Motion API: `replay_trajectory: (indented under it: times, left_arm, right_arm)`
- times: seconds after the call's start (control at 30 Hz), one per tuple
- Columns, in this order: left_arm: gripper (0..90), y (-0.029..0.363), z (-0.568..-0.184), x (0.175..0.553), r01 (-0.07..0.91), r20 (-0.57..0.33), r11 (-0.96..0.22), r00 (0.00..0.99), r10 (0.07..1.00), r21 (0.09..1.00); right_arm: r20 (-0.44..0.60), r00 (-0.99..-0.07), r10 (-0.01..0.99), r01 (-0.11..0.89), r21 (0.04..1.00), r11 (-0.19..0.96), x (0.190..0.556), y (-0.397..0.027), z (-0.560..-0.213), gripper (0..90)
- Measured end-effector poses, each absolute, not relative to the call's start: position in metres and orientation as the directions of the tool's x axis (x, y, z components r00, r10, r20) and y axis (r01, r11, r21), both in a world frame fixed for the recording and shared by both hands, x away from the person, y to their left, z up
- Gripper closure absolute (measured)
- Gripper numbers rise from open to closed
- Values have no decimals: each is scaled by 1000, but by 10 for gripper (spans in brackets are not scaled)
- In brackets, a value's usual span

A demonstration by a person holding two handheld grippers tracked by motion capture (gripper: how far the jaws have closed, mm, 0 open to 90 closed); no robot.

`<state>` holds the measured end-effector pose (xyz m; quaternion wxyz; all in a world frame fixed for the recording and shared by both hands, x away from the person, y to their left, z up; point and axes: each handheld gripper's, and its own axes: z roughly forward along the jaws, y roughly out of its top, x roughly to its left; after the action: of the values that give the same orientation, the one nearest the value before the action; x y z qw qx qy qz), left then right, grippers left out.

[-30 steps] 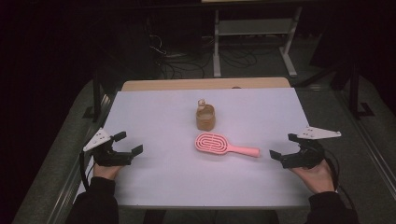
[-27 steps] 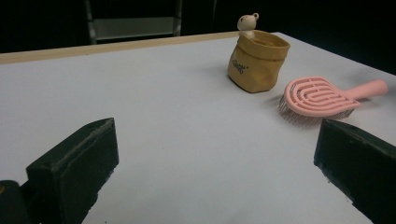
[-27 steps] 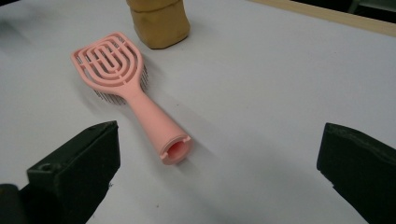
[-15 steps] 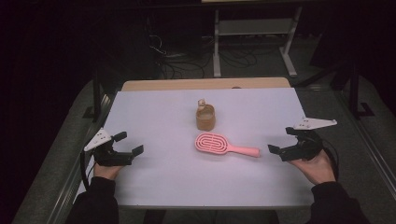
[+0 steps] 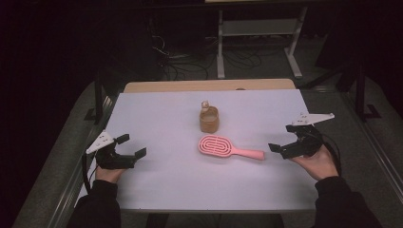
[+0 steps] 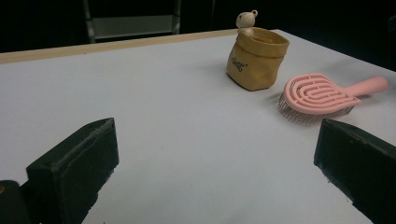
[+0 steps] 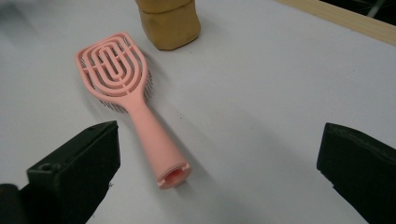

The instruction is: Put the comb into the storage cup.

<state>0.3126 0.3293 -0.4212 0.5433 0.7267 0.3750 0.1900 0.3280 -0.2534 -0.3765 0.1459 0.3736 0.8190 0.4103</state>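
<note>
The pink hairbrush (image 5: 229,147) lies bristles down near the middle of the white table (image 5: 161,114), its handle end toward the right gripper (image 5: 284,149), just in front of the tan pouch (image 5: 209,119) with a small bear figure. The right gripper's jaws stand wide, just beside the handle tip. The left gripper (image 5: 131,147), also wide and holding nothing, sits well apart at the table's left.

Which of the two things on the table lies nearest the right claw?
The pink hairbrush: its handle points at the right claw, while the tan pouch stands farther back.
</note>
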Motion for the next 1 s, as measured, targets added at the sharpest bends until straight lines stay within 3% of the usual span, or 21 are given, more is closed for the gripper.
replay_trajectory:
  times: [1.0]
  left_arm:
    - [0,328,-421,313,330,-121,-139,656,745,934]
  right_arm:
    - [27,-767,641,466,711,527,351,-212,-368,0]
